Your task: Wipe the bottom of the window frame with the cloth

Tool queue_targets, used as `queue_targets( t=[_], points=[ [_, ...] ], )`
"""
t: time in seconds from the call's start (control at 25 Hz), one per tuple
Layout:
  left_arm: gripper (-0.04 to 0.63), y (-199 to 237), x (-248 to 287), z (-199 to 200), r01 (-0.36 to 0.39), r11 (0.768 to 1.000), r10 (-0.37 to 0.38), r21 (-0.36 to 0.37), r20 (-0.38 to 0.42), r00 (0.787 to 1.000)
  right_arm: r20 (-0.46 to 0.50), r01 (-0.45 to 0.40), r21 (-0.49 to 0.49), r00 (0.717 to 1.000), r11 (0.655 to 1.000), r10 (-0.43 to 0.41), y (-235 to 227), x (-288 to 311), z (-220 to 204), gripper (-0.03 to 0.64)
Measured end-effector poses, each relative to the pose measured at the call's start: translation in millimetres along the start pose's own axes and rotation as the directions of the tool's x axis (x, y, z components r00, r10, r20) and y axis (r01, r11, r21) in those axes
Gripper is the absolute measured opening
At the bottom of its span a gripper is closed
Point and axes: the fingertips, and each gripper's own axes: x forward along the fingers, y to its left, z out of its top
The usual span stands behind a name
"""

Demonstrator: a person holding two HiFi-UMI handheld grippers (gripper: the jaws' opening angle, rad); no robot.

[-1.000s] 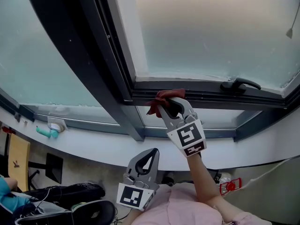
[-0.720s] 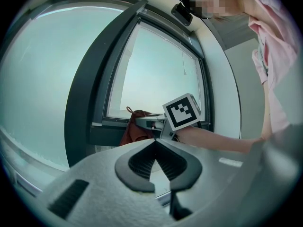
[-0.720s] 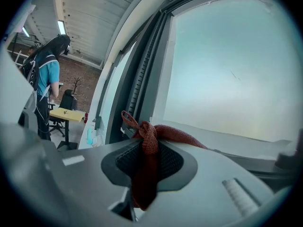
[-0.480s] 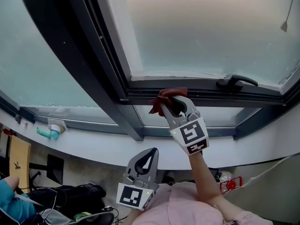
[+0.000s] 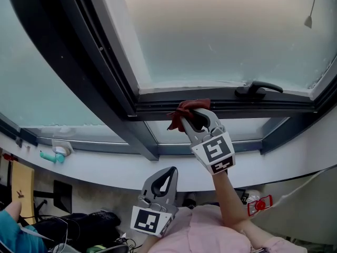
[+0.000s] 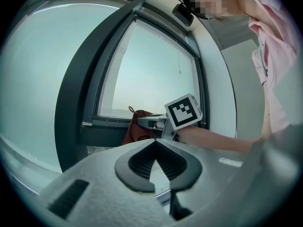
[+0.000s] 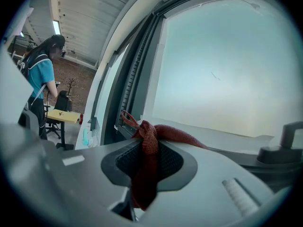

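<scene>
I see the big frosted pane (image 5: 221, 30) filling the far side, with the dark window frame (image 5: 158, 105) running under it. My right gripper (image 5: 192, 115) is raised to that bottom rail, its jaws pinched on the red cloth (image 5: 181, 111), which bunches against the rail and hangs down between the pads (image 7: 150, 141). On the same rail, to the right of the cloth and apart from it, sits a black handle (image 5: 257, 88). My left gripper (image 5: 167, 174) hangs low and near, jaws pressed together on nothing. On the left sill lies a teal thing (image 5: 51, 156). Each gripper's cube carries black-and-white square markers.
</scene>
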Motion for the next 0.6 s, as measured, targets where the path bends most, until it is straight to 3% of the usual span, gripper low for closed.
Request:
queue_targets(
  t=[0.28,0.48,0.6],
  points=[
    [-0.003,-5,3,-7,0.021,1.000,-0.021,0.014,-0.033,0.999,0.006,0.027,0.013,1.000,1.000,-0.027,-11,-9,-3,0.075],
    [-0.003,-7,7,0,0.021,1.000,-0.021,-0.010,0.007,1.000,0.007,0.045,0.025,0.999,0.999,-0.046,-19,-16,-5,0.075],
    [-0.003,-8,6,-7,0.033,0.999,-0.033,0.008,-0.034,0.999,0.011,0.056,0.032,0.998,0.998,-0.056,-23,-19,-5,0.075]
  ],
)
